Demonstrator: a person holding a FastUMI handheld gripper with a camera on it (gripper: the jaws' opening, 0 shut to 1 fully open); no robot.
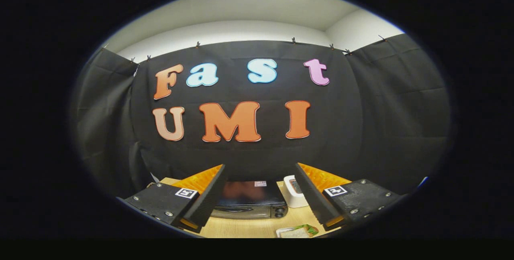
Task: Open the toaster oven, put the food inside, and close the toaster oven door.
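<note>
Black cloth behind a wooden counter (249, 228). My fingers (260, 196) are spread wide, holding nothing; the closed toaster oven (251, 204) sits low-centre in frame between them, food (298, 232) nearer, lower right.

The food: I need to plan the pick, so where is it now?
In the gripper view the food lies on the wooden table, nearer than the toaster oven, just inside the open gripper's right finger.

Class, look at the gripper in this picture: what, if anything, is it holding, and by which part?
Nothing is held. The gripper is open, its fingers spread wide above the toaster oven, touching nothing; the food lies on the table.
</note>
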